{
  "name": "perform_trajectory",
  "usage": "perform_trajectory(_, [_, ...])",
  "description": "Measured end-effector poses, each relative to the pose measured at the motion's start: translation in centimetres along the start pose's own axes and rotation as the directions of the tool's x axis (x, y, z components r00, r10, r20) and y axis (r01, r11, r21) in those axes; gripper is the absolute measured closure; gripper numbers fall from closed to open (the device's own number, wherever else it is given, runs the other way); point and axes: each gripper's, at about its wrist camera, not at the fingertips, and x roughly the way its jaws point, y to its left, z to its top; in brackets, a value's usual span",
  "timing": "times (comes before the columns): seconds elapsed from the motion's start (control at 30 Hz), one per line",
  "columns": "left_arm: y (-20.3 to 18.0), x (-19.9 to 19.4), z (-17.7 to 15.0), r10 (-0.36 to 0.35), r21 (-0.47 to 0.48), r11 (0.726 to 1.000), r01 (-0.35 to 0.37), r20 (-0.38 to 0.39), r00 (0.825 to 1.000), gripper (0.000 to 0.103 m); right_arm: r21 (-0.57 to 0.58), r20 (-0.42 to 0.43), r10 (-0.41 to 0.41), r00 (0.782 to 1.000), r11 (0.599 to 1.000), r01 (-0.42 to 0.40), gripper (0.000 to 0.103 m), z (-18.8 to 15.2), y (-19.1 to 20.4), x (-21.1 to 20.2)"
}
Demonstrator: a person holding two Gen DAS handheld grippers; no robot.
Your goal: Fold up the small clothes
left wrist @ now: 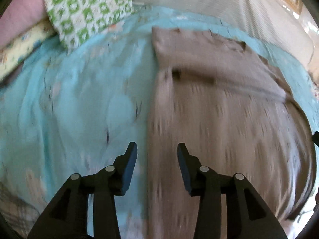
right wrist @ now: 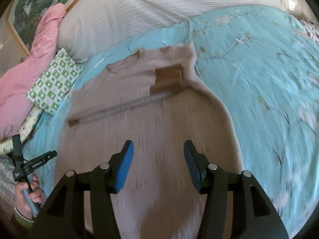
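Note:
A beige-brown knitted garment [left wrist: 219,103] lies spread flat on the turquoise floral bedspread [left wrist: 79,99]. It also shows in the right wrist view [right wrist: 139,115], with a darker brown patch [right wrist: 168,76] near its far end. My left gripper [left wrist: 157,149] is open and empty, hovering over the garment's left edge. My right gripper [right wrist: 158,149] is open and empty above the garment's near part. Both views are blurred by motion.
A green-and-white patterned cloth [left wrist: 87,10] lies at the bedspread's far left, beside a pink blanket [right wrist: 30,59]. A striped white cushion [right wrist: 159,4] runs along the back. The left hand-held gripper and hand [right wrist: 28,179] show at the right wrist view's lower left.

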Motion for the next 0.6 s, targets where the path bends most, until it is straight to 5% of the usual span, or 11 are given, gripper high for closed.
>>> perform_trajectory(0.3, [2.0,-2.5,-8.2,-0.099,-0.010,0.995,0.099,-0.032,0.995,0.060,-0.016,-0.023,0.058,0.998,0.998,-0.058,0.049,-5.1,-1.5,-3.6])
perform_trajectory(0.6, [1.3,-2.4,-14.2,-0.245,-0.002,0.969,0.246,-0.091,0.965,0.057,-0.004,-0.046,0.108,0.993,0.994,-0.108,0.049,-8.8,-4.4,-6.7])
